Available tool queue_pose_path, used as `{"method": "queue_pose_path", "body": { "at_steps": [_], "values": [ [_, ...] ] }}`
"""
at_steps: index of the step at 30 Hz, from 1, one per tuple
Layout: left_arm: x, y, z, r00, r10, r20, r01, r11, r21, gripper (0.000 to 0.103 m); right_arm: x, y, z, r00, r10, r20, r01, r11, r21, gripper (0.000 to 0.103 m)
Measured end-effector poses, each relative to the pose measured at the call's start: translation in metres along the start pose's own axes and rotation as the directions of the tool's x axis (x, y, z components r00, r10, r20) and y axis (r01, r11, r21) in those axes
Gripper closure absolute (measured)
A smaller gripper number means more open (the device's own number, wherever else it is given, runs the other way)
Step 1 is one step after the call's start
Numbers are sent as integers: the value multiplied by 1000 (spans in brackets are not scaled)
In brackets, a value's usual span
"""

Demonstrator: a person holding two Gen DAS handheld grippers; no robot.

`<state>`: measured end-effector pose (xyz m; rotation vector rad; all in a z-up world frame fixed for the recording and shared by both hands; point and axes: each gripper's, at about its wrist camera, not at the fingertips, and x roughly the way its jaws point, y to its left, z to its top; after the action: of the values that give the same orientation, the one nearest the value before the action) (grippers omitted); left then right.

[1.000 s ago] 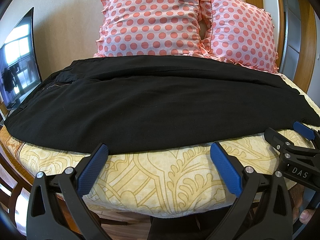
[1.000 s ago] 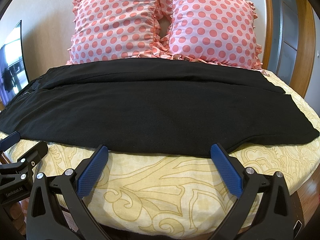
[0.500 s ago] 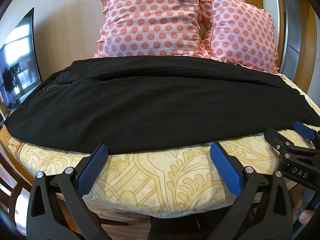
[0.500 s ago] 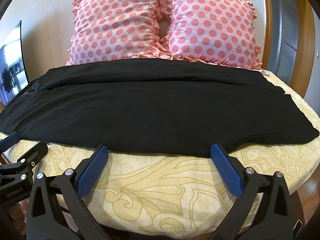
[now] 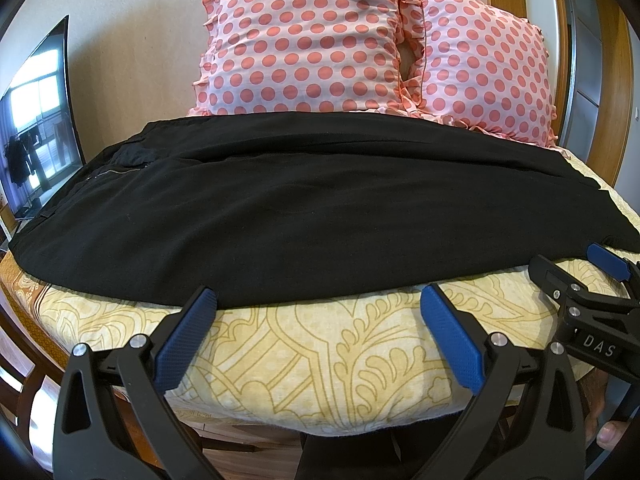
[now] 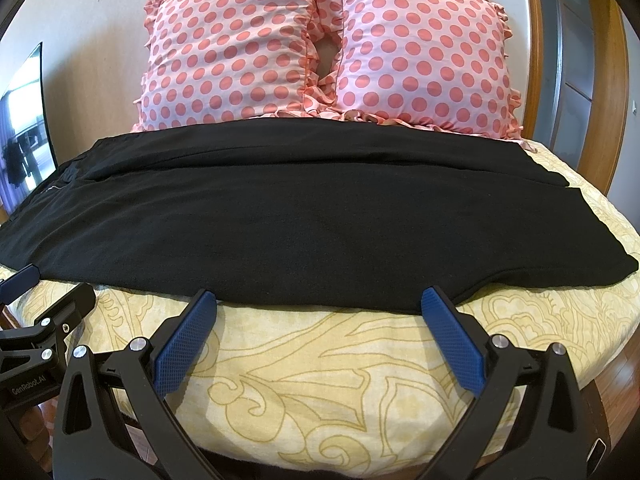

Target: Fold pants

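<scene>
Black fabric pants (image 5: 304,216) lie spread sideways across the bed's yellow patterned cover (image 5: 320,360), waistband to the left, unmoved over the last second. The left tool (image 5: 316,312) and right tool (image 6: 318,314) remain wide open and empty, poised just short of the near edge; folding has evidently not begun. Two pink polka-dot pillows (image 6: 320,48) lean behind; a dark screen (image 5: 36,120) stands left.

Black pants (image 5: 304,216), pink pillows (image 5: 304,40) with coral dots, yellow scroll-patterned bedspread (image 5: 320,352)
</scene>
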<state>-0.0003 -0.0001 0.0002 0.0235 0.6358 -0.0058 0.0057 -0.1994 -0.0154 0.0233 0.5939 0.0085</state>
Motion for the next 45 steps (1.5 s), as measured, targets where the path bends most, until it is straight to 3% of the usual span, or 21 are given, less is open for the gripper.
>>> {"method": "queue_pose_path", "body": {
  "at_steps": [26,29,31,32,34,35,36,38,41,43,45],
  "values": [
    [0,0,0,1000,0,3,0,1000,2,2,-4,-2,2,1000,5,9,-5,1000,-2,1],
    [-1,1,0,1000,-12,4,12,1000,1,2,-3,-5,2,998,68,1,-68,998,11,1],
    [-3,6,2,999,-42,-2,42,999,-8,2,-20,-27,15,980,179,82,-186,979,84,1],
    [-7,10,4,997,-74,2,74,997,-26,2,-28,-39,25,972,194,135,-208,973,102,1],
    [-15,20,8,990,-138,34,140,987,-74,2,-37,-58,49,971,113,209,-134,987,89,1],
    [-18,22,15,987,-154,53,158,984,-87,2,-34,-69,66,976,41,215,-58,995,76,1],
    [-20,25,20,985,-156,67,162,983,-88,2,-28,-78,79,979,-21,201,7,997,74,1],
    [-21,24,28,986,-141,88,148,986,-73,2,5,-114,120,984,-150,96,138,983,124,1],
    [-23,20,41,986,-110,129,114,993,-23,2,64,-173,166,986,-160,-46,167,948,270,1],
    [-22,17,45,984,-110,139,111,994,1,2,107,-207,190,976,-173,-136,210,913,349,11],
    [-19,16,50,982,-120,145,120,993,9,2,144,-237,202,963,-177,-204,248,879,407,29]
  ]
}}
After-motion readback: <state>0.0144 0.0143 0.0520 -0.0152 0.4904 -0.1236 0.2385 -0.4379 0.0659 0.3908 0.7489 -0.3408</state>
